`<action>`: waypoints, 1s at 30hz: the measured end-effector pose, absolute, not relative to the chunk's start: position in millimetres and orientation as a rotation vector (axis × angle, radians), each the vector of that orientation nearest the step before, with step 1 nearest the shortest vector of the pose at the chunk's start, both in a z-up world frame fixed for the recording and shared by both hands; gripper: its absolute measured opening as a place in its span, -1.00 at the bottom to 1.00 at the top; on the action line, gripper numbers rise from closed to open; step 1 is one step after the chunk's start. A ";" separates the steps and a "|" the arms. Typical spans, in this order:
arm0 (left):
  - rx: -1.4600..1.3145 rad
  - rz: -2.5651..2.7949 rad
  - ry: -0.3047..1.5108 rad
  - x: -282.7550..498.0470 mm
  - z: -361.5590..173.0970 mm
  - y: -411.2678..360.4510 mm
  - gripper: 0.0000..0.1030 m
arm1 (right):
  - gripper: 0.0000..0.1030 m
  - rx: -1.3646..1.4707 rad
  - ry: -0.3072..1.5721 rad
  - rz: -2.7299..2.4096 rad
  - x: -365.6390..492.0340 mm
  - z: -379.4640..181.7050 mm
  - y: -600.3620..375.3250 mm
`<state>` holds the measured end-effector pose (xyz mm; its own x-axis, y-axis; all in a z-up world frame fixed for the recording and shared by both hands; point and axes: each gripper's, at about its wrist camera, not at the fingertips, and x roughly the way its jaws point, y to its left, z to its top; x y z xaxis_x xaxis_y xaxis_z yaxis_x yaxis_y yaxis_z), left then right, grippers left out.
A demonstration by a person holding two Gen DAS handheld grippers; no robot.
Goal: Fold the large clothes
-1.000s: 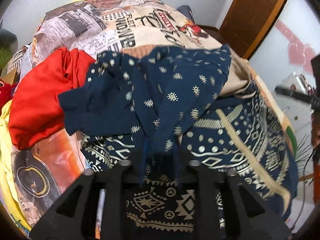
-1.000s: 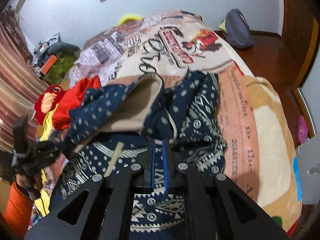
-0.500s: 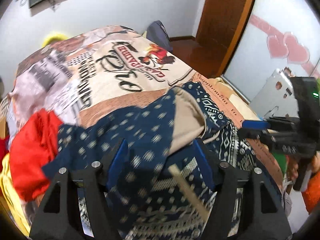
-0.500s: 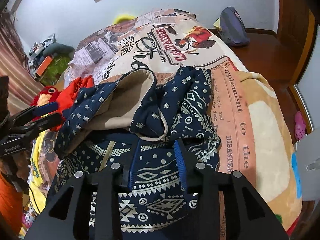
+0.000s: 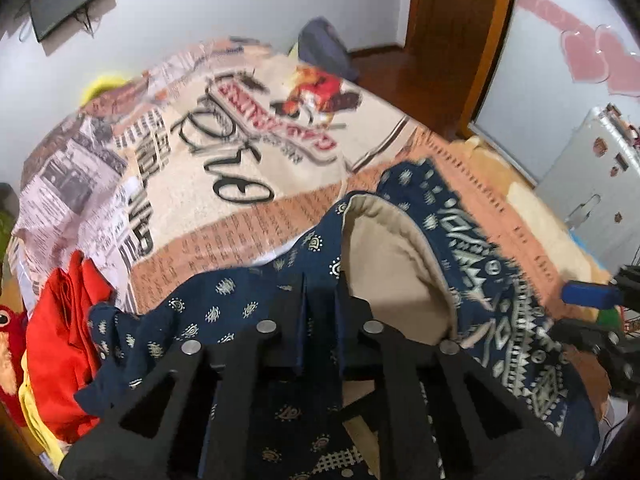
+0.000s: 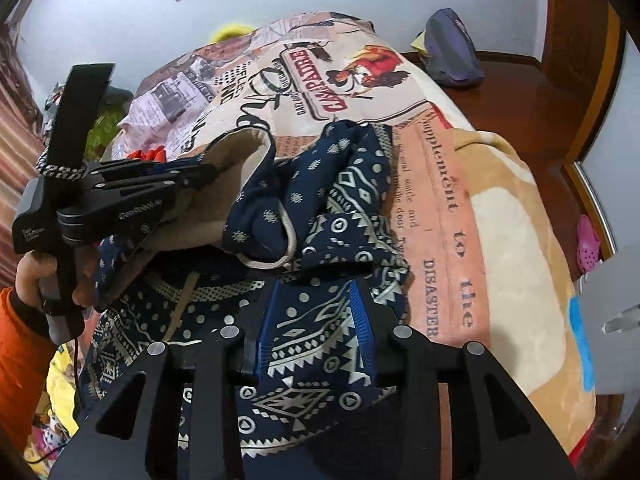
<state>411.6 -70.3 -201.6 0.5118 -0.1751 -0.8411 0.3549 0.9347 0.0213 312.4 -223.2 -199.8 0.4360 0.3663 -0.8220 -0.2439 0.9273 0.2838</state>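
A large navy garment (image 5: 484, 280) with cream patterns and a beige lining (image 5: 392, 272) lies crumpled on the bed. My left gripper (image 5: 320, 292) is closing its jaws, with a fold of the navy cloth pinched between them beside the lining. The right wrist view shows the same left gripper (image 6: 210, 170) clamped on the edge of the lining (image 6: 240, 160), held by a hand (image 6: 36, 272). My right gripper (image 6: 316, 304) stands open just above the patterned part of the garment (image 6: 352, 208); its blue pads are apart and grip nothing. It also shows at the right edge as the right gripper (image 5: 576, 312).
A printed bedspread (image 6: 460, 200) covers the bed. Red cloth (image 5: 60, 340) and yellow cloth are piled at its left side. A grey bag (image 6: 452, 48) lies on the wooden floor beyond the bed, and a white cabinet (image 5: 592, 160) stands to the right.
My left gripper swept to the right across the garment, opened wide, then closed on the navy cloth by the lining. My right gripper opened and let go of the fabric.
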 end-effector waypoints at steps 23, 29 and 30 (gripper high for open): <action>0.131 -0.745 1.128 257.6 -214.8 -77.2 -0.81 | -0.18 0.078 0.951 0.499 293.9 -160.3 -163.0; 0.046 -0.681 1.107 248.3 -201.8 -47.2 -0.12 | -0.18 0.067 1.087 0.478 306.3 -205.4 -147.0; 0.045 -0.654 1.086 246.6 -196.4 -40.2 0.00 | -0.18 0.056 1.112 0.472 307.4 -214.3 -146.1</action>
<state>246.6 -40.2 -196.4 0.2982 -0.4708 -0.8303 0.5139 0.8123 -0.2760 307.4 -146.1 -214.3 0.3552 0.3927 -0.8483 -0.3373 0.9002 0.2755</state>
